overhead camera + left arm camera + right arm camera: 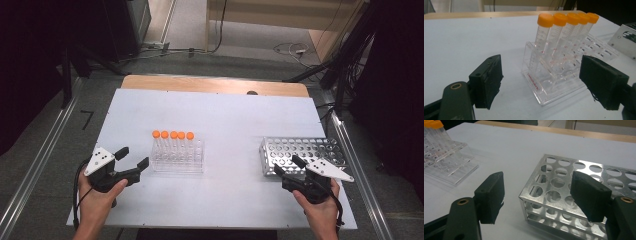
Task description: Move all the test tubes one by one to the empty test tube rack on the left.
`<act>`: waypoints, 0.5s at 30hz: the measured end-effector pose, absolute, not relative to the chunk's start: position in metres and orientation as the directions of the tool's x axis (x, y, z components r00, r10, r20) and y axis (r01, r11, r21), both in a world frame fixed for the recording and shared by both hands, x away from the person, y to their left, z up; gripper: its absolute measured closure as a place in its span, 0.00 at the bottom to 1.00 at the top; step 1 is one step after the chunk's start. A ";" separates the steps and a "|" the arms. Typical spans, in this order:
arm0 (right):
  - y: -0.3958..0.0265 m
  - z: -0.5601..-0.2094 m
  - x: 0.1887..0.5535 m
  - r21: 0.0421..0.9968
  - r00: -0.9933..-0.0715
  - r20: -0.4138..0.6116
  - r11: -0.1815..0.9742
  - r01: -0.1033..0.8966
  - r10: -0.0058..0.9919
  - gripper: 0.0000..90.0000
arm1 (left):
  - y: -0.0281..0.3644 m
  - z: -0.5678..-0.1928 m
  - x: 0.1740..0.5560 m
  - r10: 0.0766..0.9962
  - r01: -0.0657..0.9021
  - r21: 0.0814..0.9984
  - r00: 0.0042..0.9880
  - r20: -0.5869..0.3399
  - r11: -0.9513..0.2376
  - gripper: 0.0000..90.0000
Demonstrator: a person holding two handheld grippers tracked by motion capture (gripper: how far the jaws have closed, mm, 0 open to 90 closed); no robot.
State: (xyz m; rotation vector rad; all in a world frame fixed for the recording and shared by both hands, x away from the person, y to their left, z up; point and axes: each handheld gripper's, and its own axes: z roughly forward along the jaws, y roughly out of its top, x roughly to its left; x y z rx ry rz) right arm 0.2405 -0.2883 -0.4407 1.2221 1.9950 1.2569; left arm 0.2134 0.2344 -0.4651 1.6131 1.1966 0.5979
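Several clear tubes with orange caps (173,135) stand upright in one row of a clear plastic rack (177,159) at the middle of the white table. My left gripper (134,156) is open just left of that rack, apart from it. In the left gripper view the tubes (560,30) and the rack (554,85) lie ahead of the spread jaws of the left gripper (541,67). An empty perforated metal rack (305,152) sits at the right. My right gripper (287,165) is open at its near left corner, and in the right gripper view that rack (525,195) stands between the jaws of the right gripper (537,182).
The white table top (225,110) has a wooden strip (215,85) along its far edge. Metal rails (40,165) run along both sides. Cables (295,50) lie on the floor beyond the table. The clear rack (451,162) shows at the upper left of the right gripper view.
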 end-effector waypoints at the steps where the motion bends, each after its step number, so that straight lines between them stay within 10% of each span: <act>1: -0.290 -0.441 0.240 0.884 -0.483 0.058 0.180 0.431 0.874 0.29 | 0.235 -0.466 0.213 0.908 0.416 0.909 0.385 -0.164 -0.012 0.22; 15: -0.325 -0.444 0.231 0.885 -0.396 0.033 0.157 0.438 0.918 0.29 | 0.254 -0.476 0.213 0.938 0.426 0.905 0.310 -0.157 0.011 0.22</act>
